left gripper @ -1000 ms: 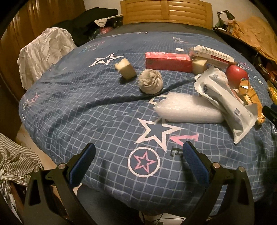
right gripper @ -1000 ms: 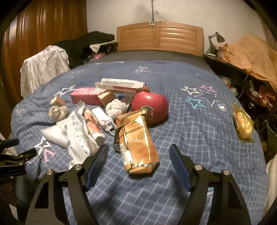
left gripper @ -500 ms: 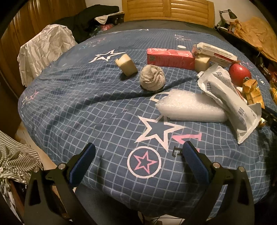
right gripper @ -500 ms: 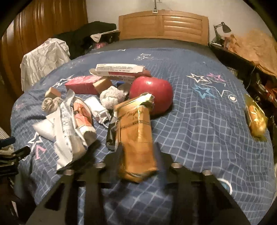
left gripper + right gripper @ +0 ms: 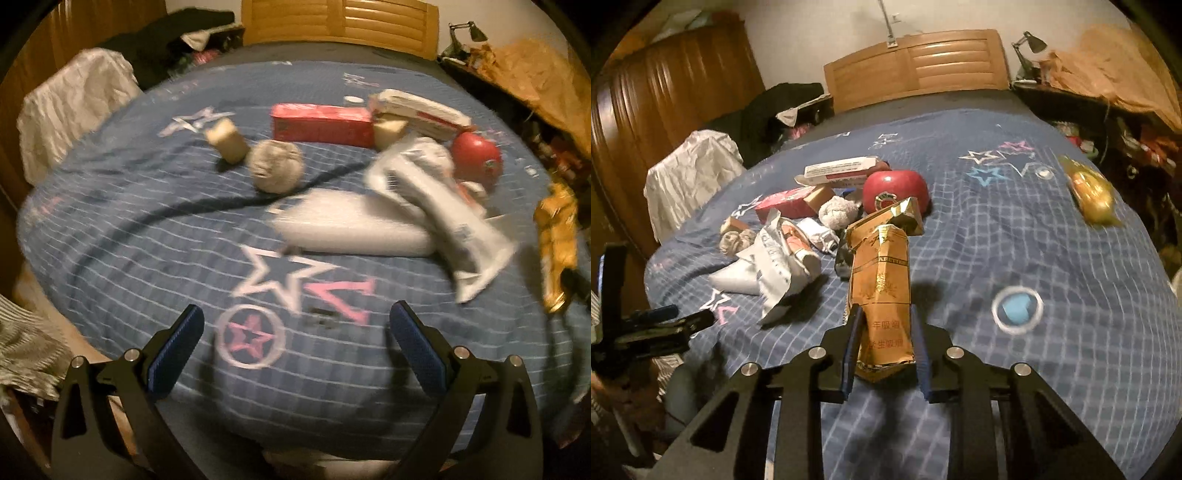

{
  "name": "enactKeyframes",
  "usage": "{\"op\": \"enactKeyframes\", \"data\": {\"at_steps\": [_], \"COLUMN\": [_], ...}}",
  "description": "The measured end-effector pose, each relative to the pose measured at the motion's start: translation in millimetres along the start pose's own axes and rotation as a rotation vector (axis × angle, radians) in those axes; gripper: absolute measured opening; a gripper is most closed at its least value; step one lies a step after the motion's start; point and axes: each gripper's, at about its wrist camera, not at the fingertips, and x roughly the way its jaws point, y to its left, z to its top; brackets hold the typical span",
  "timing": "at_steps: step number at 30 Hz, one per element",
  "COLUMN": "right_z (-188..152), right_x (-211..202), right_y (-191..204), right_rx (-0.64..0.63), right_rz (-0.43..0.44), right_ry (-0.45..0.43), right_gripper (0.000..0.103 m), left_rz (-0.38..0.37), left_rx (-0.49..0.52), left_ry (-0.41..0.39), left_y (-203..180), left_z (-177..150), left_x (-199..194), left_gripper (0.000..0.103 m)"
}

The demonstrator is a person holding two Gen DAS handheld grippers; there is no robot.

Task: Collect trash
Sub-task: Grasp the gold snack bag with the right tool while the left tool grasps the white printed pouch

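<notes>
My right gripper (image 5: 884, 339) is shut on a gold cigarette carton (image 5: 882, 280) and holds it lifted above the blue star bedspread (image 5: 1015, 236); the carton also shows at the right edge of the left wrist view (image 5: 556, 236). My left gripper (image 5: 295, 332) is open and empty over the bed's near edge. Trash lies in a cluster: a white plastic wrapper (image 5: 439, 199), a bubble-wrap bag (image 5: 347, 229), a crumpled paper ball (image 5: 275, 166), a red box (image 5: 321, 123), a white and red box (image 5: 842, 170) and a red apple (image 5: 895, 190).
A yellow wrapped item (image 5: 1091, 192) lies apart at the bed's right side. A white crumpled cloth (image 5: 74, 110) hangs at the left edge. A wooden headboard (image 5: 916, 66) stands behind. A cluttered side table with a lamp (image 5: 1030, 48) is at the right.
My right gripper closed on the gold carton and lifted it off the bedspread. My left gripper stayed open and shifted slightly; its view is blurred by motion.
</notes>
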Motion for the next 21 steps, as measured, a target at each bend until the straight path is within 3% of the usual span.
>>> {"op": "enactKeyframes", "data": {"at_steps": [6,10,15,16,17,18,19,21], "right_z": [-17,-24,-35,-37,-37,-37,-37,-38], "right_x": [-21,-24,-28,-29,-27,-28,-28,-31], "right_y": [-13,-20,-27,-28,-28,-30,-31,-32], "right_rx": [0.038,0.059,0.073,0.077,0.079,0.083,0.085,0.087], "right_rz": [0.015,0.023,0.031,0.034,0.035,0.039,0.041,0.044], "right_ry": [-0.010,-0.004,0.005,0.005,0.005,0.006,0.003,-0.004], "right_gripper": [0.028,0.028,0.028,0.028,0.028,0.028,0.028,0.028], "left_rz": [-0.173,-0.201,-0.214,-0.208,-0.204,-0.194,-0.242,-0.277], "left_rx": [-0.012,-0.083,-0.183,-0.177,-0.173,-0.173,-0.192,-0.193], "left_ry": [0.009,-0.001,0.104,0.111,0.118,0.141,0.166,0.168], "left_y": [-41,-65,-89,-94,-94,-97,-94,-88], "left_z": [19,40,58,58,54,52,49,44], "left_x": [-5,2,35,40,40,47,51,48], "left_gripper": [0.097,0.097,0.097,0.095,0.083,0.077,0.059,0.052]}}
